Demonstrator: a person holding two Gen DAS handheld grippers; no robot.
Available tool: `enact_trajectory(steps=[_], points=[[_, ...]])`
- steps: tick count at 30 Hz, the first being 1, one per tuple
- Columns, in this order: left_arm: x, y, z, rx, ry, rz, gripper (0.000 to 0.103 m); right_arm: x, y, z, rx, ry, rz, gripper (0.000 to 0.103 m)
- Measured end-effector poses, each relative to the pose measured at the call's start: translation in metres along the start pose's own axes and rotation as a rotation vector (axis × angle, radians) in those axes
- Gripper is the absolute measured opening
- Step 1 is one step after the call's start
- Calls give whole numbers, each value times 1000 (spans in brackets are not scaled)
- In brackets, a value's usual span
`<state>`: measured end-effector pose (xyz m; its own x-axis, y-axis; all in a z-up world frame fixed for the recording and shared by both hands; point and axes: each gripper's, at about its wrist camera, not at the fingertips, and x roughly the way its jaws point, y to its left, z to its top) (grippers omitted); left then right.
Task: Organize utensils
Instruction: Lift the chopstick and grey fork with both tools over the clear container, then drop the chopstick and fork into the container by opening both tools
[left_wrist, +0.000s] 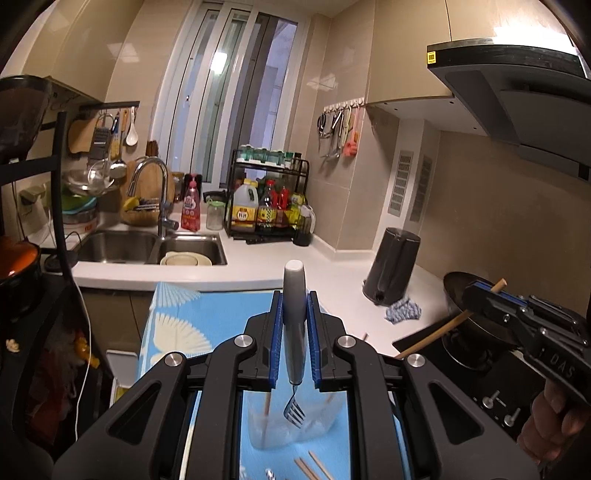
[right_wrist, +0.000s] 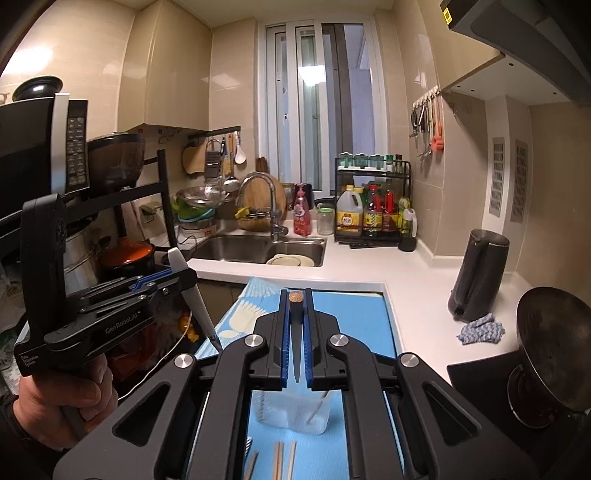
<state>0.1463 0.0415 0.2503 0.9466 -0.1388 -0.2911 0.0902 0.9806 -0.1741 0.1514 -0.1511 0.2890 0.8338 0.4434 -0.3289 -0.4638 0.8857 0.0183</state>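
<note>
My left gripper (left_wrist: 294, 306) is shut on a grey-handled fork (left_wrist: 294, 332), tines down, above a clear plastic container (left_wrist: 295, 424) on the blue mat (left_wrist: 192, 325). One chopstick stands inside the container. My right gripper (right_wrist: 296, 306) is shut on a wooden chopstick (right_wrist: 295, 339), held upright over the same container (right_wrist: 295, 413). In the left wrist view the right gripper (left_wrist: 491, 295) sits at the right with the chopstick (left_wrist: 439, 332) slanting through it. In the right wrist view the left gripper (right_wrist: 162, 284) sits at the left holding the fork (right_wrist: 195, 295). Loose chopsticks (right_wrist: 284, 461) lie on the mat below.
A double sink (left_wrist: 147, 247) with a dish lies behind on the white counter (left_wrist: 332, 266). A dark kettle (left_wrist: 391, 269) and a blue cloth (left_wrist: 402, 310) stand at the right. A wok (left_wrist: 476, 306) sits on the stove. A condiment rack (left_wrist: 269, 199) stands by the window.
</note>
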Motion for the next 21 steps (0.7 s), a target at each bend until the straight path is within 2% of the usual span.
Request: enact_trajectory(steps=[4,10,15,21], points=[[38,7,-14,3,15,13,13,34,-13,-9,35,38,-12,6],[76,24,-49,-22,60,2,13,71,-26,-42,65,108,-22,6],[87,24,-82,-41,106,-40,13,88,-25,-75,73,169,-11,6],[88,28,-104,-32,137,-46,13,101,-28,-108,101,233,-33,9]])
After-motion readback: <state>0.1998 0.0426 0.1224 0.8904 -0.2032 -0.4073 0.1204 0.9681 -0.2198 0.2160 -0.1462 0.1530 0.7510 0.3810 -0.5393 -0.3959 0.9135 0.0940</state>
